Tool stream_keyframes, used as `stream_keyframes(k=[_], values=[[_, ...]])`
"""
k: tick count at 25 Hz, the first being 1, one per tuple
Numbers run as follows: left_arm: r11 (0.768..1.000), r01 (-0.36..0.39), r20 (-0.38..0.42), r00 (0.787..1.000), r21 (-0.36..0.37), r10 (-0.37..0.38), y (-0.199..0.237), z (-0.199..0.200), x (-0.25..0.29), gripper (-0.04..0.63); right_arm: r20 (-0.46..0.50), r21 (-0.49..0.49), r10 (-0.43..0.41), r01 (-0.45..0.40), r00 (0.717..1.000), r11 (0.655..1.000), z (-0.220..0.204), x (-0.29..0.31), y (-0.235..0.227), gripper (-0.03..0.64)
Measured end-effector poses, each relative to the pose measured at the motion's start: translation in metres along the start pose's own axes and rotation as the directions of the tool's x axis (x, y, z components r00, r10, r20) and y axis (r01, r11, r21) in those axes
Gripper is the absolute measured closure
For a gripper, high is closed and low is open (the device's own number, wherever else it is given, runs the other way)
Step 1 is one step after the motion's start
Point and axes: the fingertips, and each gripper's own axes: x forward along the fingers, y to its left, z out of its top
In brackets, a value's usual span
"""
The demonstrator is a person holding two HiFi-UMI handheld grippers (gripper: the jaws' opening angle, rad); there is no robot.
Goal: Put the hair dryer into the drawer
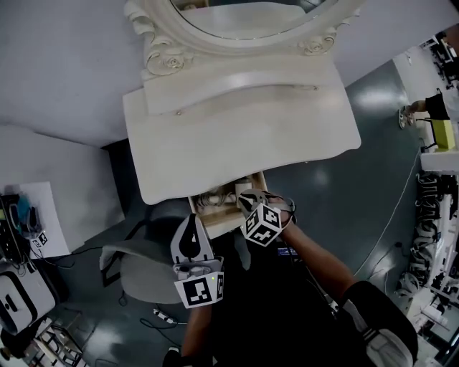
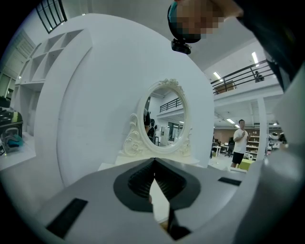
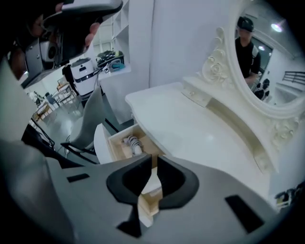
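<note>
The wooden drawer [image 1: 228, 226] stands pulled out below the front edge of the white dressing table [image 1: 237, 129]. Inside it lies a white and grey thing with a coiled cord [image 3: 132, 143], seemingly the hair dryer; the table top hides most of it. My right gripper [image 1: 249, 198] hangs over the drawer's right part, pointing steeply down. In the right gripper view its jaws [image 3: 154, 157] stand almost together with nothing between them. My left gripper [image 1: 191, 218] is just left of the drawer front, pointing level at the table. Its jaws [image 2: 154, 160] are shut and empty.
An oval mirror [image 1: 244, 18] in a carved frame stands at the back of the table. A grey chair [image 1: 143, 269] sits at the lower left, beside the drawer. A white side table [image 1: 43, 215] with devices is at far left. Cables cross the floor [image 1: 391, 215].
</note>
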Motion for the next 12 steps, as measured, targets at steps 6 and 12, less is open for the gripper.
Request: stream_keyframes(k=[6, 12], values=[[1.000, 0.015, 0.022, 1.000, 0.020, -0.016, -0.016, 0.018, 0.004, 0.572, 0.151, 0.219, -0.024, -0.009, 0.988, 0.976, 0.014, -0.042, -0.024, 0.574], [0.998, 0.047, 0.061, 0.997, -0.049, -0.044, -0.034, 0.043, 0.012, 0.572, 0.342, 0.363, -0.129, -0.005, 0.931, 0.932, 0.039, -0.104, -0.060, 0.581]])
